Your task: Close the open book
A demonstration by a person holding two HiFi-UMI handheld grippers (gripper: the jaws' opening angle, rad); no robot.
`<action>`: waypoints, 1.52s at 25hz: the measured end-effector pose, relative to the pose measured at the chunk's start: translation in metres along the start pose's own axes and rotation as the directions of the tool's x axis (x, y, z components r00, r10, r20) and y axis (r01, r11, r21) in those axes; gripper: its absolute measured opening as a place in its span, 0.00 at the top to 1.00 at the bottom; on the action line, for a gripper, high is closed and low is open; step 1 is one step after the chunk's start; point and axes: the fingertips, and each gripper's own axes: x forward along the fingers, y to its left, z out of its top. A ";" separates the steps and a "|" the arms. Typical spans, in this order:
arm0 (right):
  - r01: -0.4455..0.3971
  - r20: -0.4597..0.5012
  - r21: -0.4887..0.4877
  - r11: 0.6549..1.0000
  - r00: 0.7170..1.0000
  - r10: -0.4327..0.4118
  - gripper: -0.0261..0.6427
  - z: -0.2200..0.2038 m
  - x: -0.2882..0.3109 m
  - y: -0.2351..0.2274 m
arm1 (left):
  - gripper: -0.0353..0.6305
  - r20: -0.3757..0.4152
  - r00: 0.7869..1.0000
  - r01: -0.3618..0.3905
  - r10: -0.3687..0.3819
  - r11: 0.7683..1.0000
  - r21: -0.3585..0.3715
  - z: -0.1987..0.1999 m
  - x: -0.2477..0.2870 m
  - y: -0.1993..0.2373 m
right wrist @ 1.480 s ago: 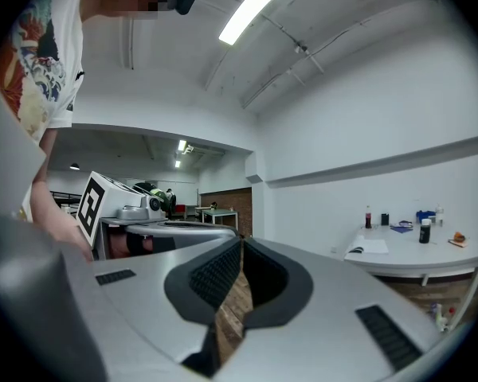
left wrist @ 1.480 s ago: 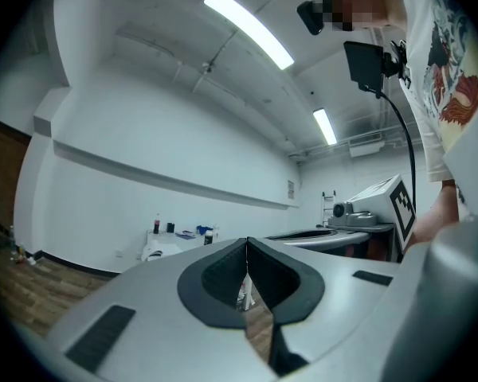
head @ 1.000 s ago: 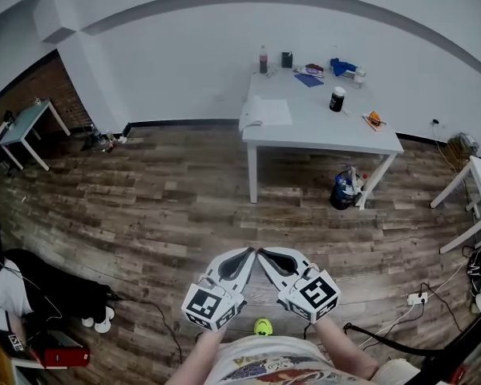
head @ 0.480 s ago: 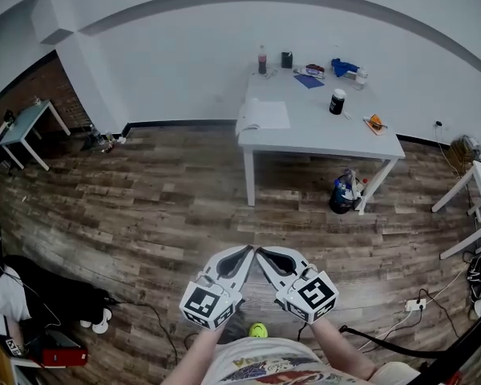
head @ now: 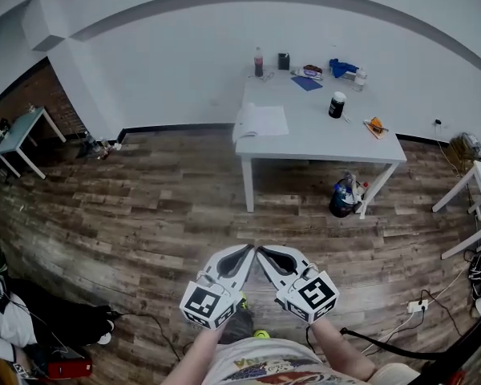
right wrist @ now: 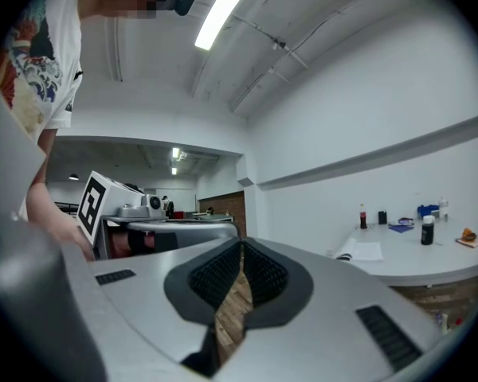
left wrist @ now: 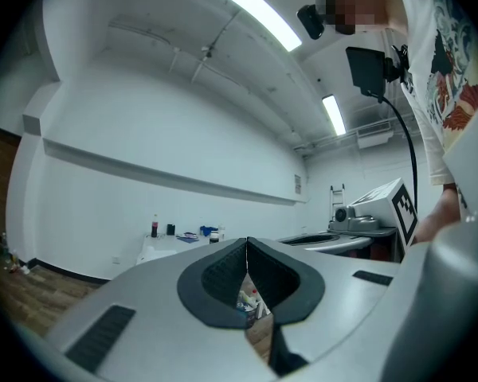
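1. The open book [head: 260,121], its pale pages spread flat, lies at the near-left corner of the white rectangular tabletop [head: 321,135].
2. The left gripper [head: 247,253] hangs over the wood-plank floor [head: 144,215], well apart from the tabletop. Its grey fingers [left wrist: 215,277], with ribbed dark pads, are pressed together at the tips on nothing.
3. The right gripper [head: 264,253], just beside it, has its fingers [right wrist: 215,281] likewise pressed together, empty.

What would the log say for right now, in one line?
book: open, on table, far ahead | left gripper: shut, empty | right gripper: shut, empty | closing: not begun
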 end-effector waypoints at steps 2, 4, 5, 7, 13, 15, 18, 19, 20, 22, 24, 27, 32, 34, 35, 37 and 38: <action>0.013 -0.002 0.002 1.000 1.000 -0.013 0.93 0.002 0.011 -0.012 | 0.93 -0.001 1.000 0.011 -0.011 1.000 -0.001 0.002 0.011 0.012; 0.025 -0.004 0.007 1.000 1.000 -0.025 0.93 0.002 0.022 -0.020 | 0.93 0.003 1.000 0.023 -0.023 1.000 -0.005 0.001 0.017 0.024; 0.030 -0.005 0.008 1.000 1.000 -0.030 0.93 0.001 0.028 -0.023 | 0.93 0.007 1.000 0.029 -0.029 1.000 -0.007 0.001 0.019 0.030; 0.040 -0.007 0.004 0.999 0.999 -0.040 0.93 0.002 0.044 -0.029 | 0.93 0.014 0.999 0.042 -0.042 0.999 -0.012 0.002 0.023 0.046; 0.079 -0.002 -0.012 0.997 0.997 -0.079 0.93 0.009 0.097 -0.049 | 0.93 0.018 0.997 0.069 -0.069 0.998 0.011 0.009 0.038 0.102; 0.088 0.001 -0.018 0.996 0.996 -0.088 0.93 0.012 0.114 -0.058 | 0.93 0.020 0.997 0.076 -0.076 0.997 0.019 0.012 0.045 0.120; 0.103 0.000 -0.022 0.994 0.995 -0.103 0.93 0.012 0.136 -0.069 | 0.93 0.016 0.996 0.091 -0.091 0.996 0.026 0.011 0.054 0.142; 0.107 -0.002 -0.024 0.994 0.994 -0.107 0.93 0.010 0.143 -0.071 | 0.93 0.016 0.995 0.096 -0.096 0.995 0.026 0.010 0.055 0.149; 0.111 -0.005 -0.028 0.993 0.994 -0.111 0.93 0.009 0.149 -0.073 | 0.93 0.016 0.995 0.100 -0.100 0.995 0.025 0.009 0.056 0.155; 0.119 -0.011 -0.037 0.992 0.993 -0.120 0.93 0.006 0.163 -0.077 | 0.93 0.017 0.994 0.108 -0.108 0.994 0.022 0.006 0.058 0.169; 0.131 -0.017 -0.041 0.990 0.991 -0.132 0.93 0.005 0.175 -0.084 | 0.93 0.017 0.993 0.117 -0.117 0.993 0.018 0.003 0.063 0.181; 0.145 -0.028 -0.044 0.988 0.989 -0.147 0.92 0.005 0.189 -0.095 | 0.93 0.018 0.992 0.122 -0.122 0.992 0.012 0.002 0.072 0.196; 0.156 -0.047 -0.047 0.987 0.986 -0.159 0.92 0.003 0.200 -0.110 | 0.93 0.023 0.993 0.120 -0.120 0.993 0.002 0.001 0.085 0.209; 0.161 -0.052 -0.047 0.986 0.985 -0.164 0.92 0.003 0.206 -0.119 | 0.93 0.023 0.992 0.121 -0.120 0.993 -0.005 0.001 0.093 0.215; 0.161 -0.055 -0.047 0.986 0.985 -0.164 0.93 0.002 0.209 -0.124 | 0.93 0.023 0.992 0.120 -0.120 0.993 -0.008 0.000 0.097 0.218; 0.158 -0.057 -0.044 0.986 0.985 -0.161 0.92 0.000 0.214 -0.135 | 0.93 0.021 0.993 0.118 -0.118 0.993 -0.012 -0.002 0.107 0.224; 0.156 -0.057 -0.040 0.987 0.986 -0.158 0.92 0.000 0.216 -0.141 | 0.93 0.019 0.993 0.116 -0.116 0.993 -0.014 -0.003 0.113 0.227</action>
